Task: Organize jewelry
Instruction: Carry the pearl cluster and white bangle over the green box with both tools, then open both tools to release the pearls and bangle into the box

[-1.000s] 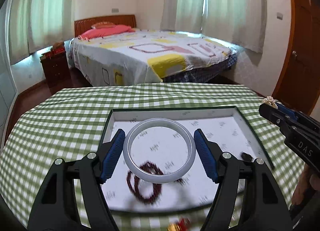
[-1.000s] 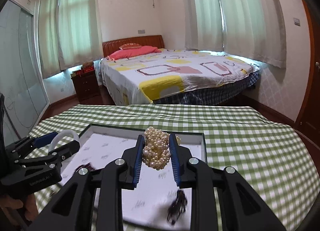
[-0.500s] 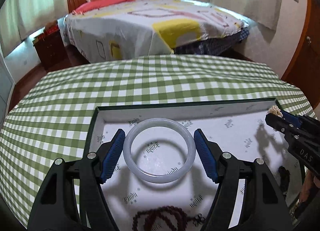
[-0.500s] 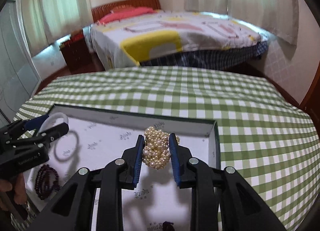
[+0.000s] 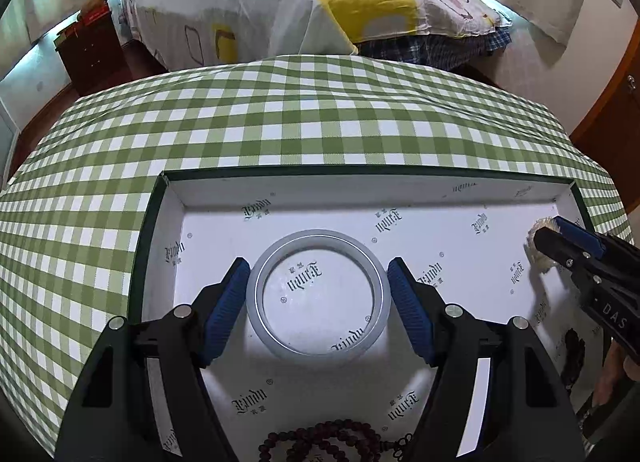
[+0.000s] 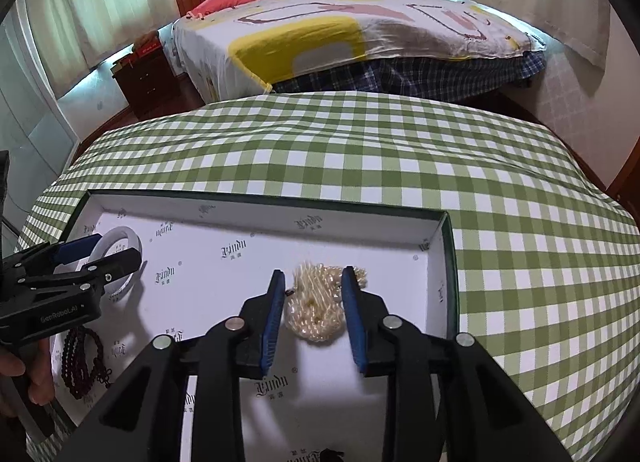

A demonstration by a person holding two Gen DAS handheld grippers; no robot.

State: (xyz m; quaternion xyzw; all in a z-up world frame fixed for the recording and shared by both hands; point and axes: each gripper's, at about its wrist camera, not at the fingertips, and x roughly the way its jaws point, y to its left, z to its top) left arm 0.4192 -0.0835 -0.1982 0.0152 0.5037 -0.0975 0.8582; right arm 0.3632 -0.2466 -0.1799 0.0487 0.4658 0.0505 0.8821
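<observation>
A pale grey-white bangle (image 5: 318,350) lies on the white floor of the shallow green-rimmed box (image 5: 360,171). My left gripper (image 5: 318,302) is open around it, with a small gap on each side. A heap of pearl strands (image 6: 316,304) lies near the box's right wall (image 6: 450,258). My right gripper (image 6: 314,314) is open, its blue pads on either side of the pearls. The bangle also shows in the right wrist view (image 6: 120,240), and the pearls in the left wrist view (image 5: 538,248).
A dark red bead bracelet (image 5: 320,442) lies at the box's near side and shows in the right wrist view (image 6: 84,358). A dark ornament (image 5: 572,350) lies near the right gripper. The box sits on a green checked tablecloth (image 6: 520,221). A bed (image 6: 340,33) stands beyond.
Both grippers came down into the box. The left jaws widened and the bangle now rests on the floor. The right jaws opened and the pearls dropped into a heap.
</observation>
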